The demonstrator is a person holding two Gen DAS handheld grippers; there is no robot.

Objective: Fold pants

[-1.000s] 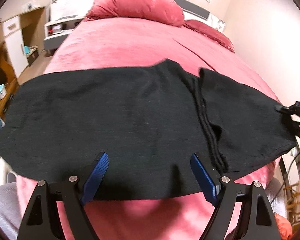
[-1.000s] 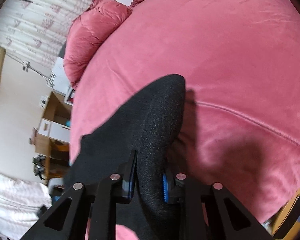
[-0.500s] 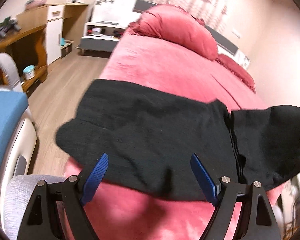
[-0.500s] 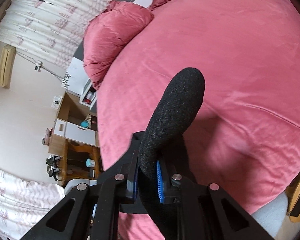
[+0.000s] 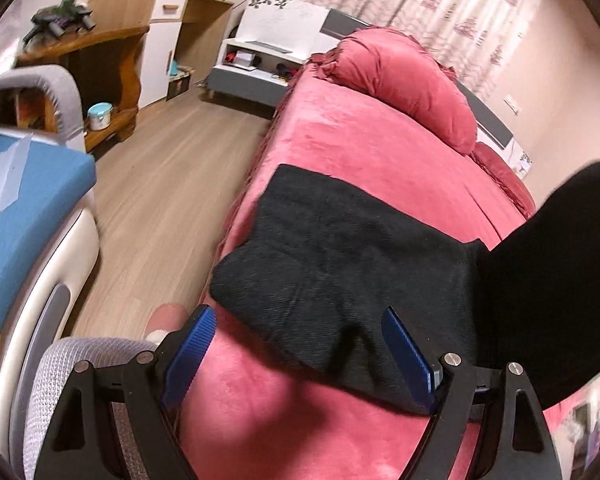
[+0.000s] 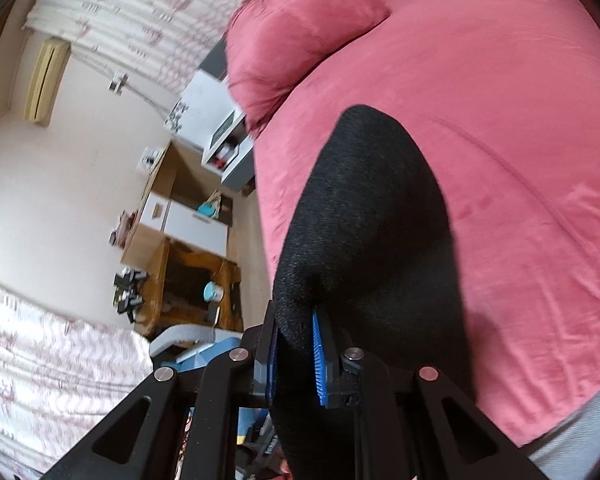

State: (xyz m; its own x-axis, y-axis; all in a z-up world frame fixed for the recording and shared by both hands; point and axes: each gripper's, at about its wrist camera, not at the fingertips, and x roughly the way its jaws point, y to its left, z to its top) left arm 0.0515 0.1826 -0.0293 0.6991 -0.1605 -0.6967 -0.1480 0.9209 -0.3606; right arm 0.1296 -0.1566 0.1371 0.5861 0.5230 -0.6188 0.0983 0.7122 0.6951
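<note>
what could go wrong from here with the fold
The right claw pinches only a narrow bunch of the black pants; it might slip out mid-fold. The left claw is open and pins nothing, so the pants, lying near the bed edge, might get dragged or slide off.

Pants (image 5: 340,264): black knit fabric, matte, fine ribbed texture. Main part lies flat across the near end of the pink bed (image 5: 360,152), left edge at the bed's side. Right-hand portion lifted off the bed, raised as a rounded flap above the flat part. Seen from the right wrist, the lifted flap (image 6: 364,216) stands upright, rounded top, pinched at its lower edge
</note>
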